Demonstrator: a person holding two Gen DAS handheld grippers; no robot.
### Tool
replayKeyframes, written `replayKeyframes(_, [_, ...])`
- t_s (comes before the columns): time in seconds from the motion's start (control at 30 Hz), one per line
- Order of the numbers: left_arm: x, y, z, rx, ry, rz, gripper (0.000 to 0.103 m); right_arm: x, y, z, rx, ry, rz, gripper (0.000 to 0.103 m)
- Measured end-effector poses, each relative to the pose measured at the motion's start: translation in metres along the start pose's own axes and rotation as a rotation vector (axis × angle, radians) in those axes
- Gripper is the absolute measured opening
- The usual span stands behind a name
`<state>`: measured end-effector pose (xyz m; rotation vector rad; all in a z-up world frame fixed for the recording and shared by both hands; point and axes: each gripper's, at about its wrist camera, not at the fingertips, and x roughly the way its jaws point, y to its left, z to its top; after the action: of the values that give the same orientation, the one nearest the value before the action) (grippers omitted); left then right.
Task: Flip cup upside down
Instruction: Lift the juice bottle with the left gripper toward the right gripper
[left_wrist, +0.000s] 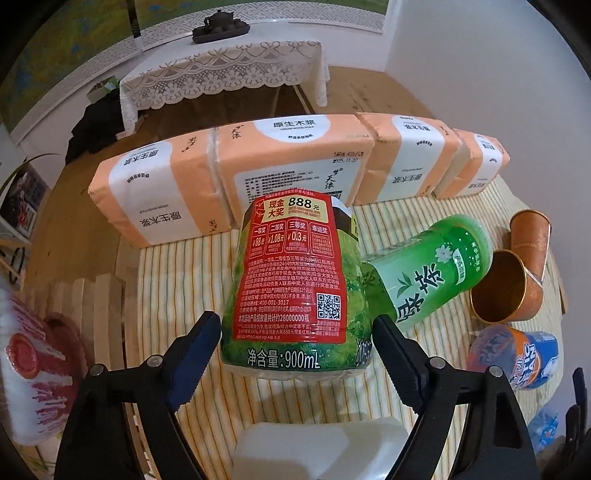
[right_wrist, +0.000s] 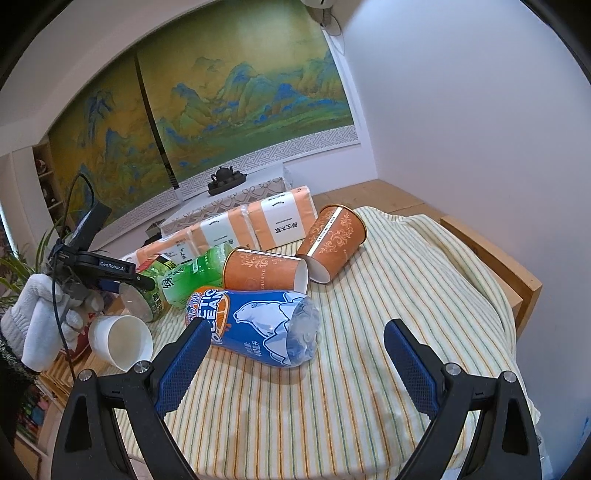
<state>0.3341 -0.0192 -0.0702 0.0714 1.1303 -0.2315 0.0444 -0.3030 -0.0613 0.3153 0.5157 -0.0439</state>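
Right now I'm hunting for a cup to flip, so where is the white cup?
In the right wrist view the white cup lies on its side at the table's left edge, just below the left claw.

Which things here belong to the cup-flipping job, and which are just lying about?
Job: near orange cup, far orange cup, white cup, open right tool.
Lying about: large green bottle gripped by left tool, green tea bottle, blue bottle, tissue packs, striped cloth.

Orange cups (right_wrist: 264, 267), striped yellow cloth (right_wrist: 369, 350)
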Motion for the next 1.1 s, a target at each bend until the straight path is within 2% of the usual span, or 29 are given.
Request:
replayKeyframes(0.4, [-0.028, 0.009, 0.0, -0.029, -0.077, 0.016, 0.086, 0.001, 0.003, 0.001, -0.002, -0.003, 0.003, 0.093])
replayKeyframes(0.7, [-0.078, 0.001, -0.006, -0.029, -0.155, -0.02, 0.086, -0.004, 0.007, 0.003, -0.006, -0.014, 0.013, 0.093])
replayKeyframes(0.87, [-0.115, -0.025, -0.03, 0.023, -0.197, -0.05, 0.086, -0.014, 0.008, 0.002, -0.001, -0.023, 0.024, 0.093])
replayKeyframes(1.1, [-0.143, -0.072, -0.085, 0.094, -0.205, -0.112, 0.086, -0.032, 0.014, -0.001, -0.016, -0.041, 0.05, 0.093])
